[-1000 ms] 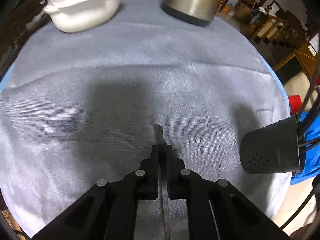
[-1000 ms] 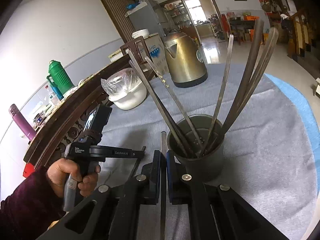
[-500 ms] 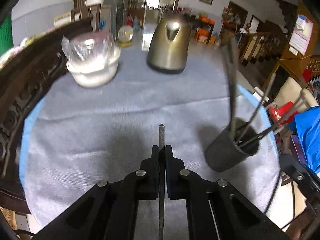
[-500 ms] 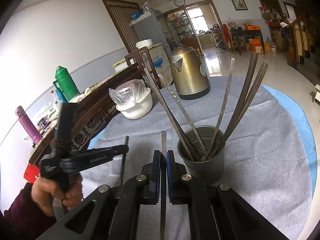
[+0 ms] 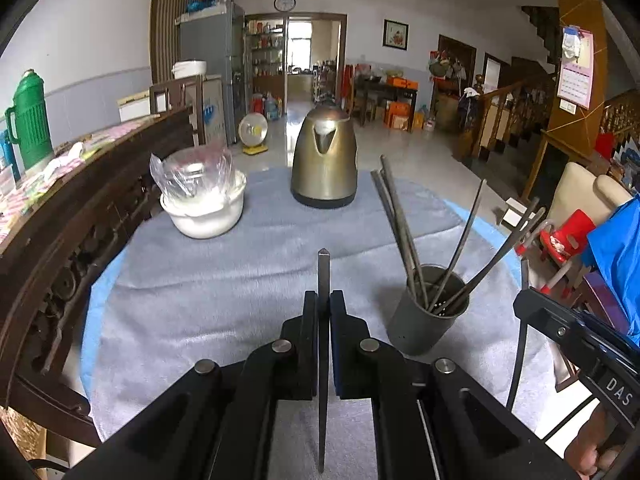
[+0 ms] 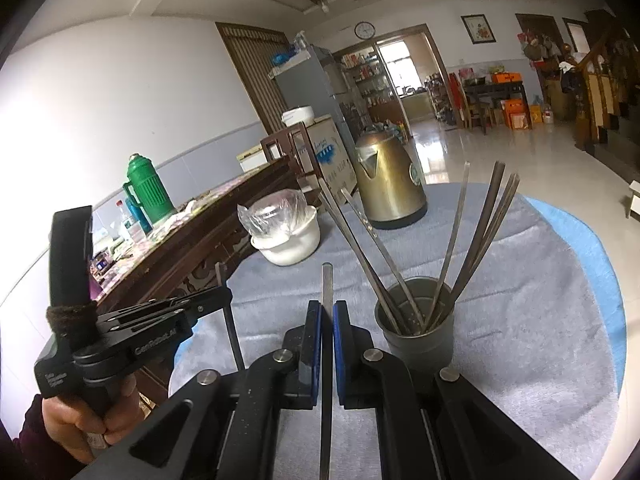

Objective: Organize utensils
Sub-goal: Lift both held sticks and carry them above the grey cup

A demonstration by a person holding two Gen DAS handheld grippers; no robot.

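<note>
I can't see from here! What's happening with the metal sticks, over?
Left gripper and right gripper each shut on a flat metal stick. Dark metal holder cup upright, several sticks inside. Path clear.

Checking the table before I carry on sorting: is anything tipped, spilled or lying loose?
Nothing stands out. The utensil cup stands upright on the grey cloth with its chopsticks fanned out inside. The kettle and the bag-covered white bowl are upright. Each gripper, left gripper and right gripper, pinches one chopstick.

Round table [image 5: 192, 304] under grey cloth [image 5: 240, 280]: kettle [image 5: 325, 160], bowl [image 5: 204, 208], utensil cup [image 5: 426, 312].
</note>
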